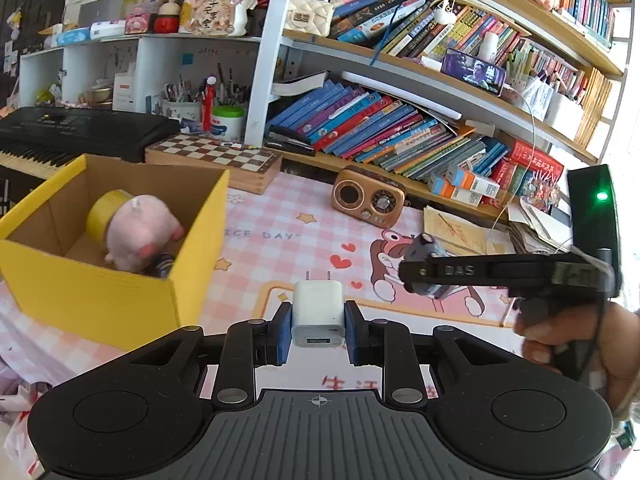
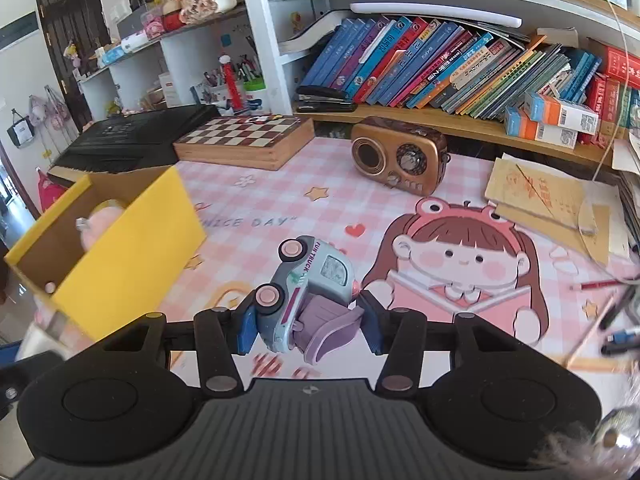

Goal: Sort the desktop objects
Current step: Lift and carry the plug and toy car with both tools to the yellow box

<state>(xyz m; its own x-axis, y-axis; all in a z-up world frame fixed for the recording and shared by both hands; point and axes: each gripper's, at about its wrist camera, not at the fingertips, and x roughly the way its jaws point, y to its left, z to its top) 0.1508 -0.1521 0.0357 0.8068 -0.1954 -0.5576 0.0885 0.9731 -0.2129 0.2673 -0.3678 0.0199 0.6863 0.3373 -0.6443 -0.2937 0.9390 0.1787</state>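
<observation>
- Left wrist view: a white USB charger (image 1: 318, 312), prongs pointing away, was pinched between the blue pads of the left gripper (image 1: 318, 330), above a pink checked desk mat (image 1: 280, 216) printed with stars, hearts and "NICE DAY".
- To the left, a yellow cardboard box (image 1: 100, 280) was seen on the mat; a pink plush pig (image 1: 138, 232) and a roll of yellow tape (image 1: 102, 214) lay inside it.
- At the back, a chessboard box (image 1: 216, 160), a black keyboard (image 1: 72, 132) and a brown retro radio (image 1: 370, 196) were set along the mat's far edge, under shelves crowded with leaning books (image 1: 380, 124).
- The right gripper (image 1: 420, 276) was seen side-on at the right, closed on a toy truck (image 1: 424, 246).
- Right wrist view: the toy truck (image 2: 308, 292), tilted with its wheels to the left, was clamped by the right gripper (image 2: 308, 322) over the mat, beside the printed cartoon girl (image 2: 460, 260).
- The yellow cardboard box (image 2: 132, 256) stood near, to the left; loose papers (image 2: 540, 196) and pencils (image 2: 600, 284) were scattered at the right.
</observation>
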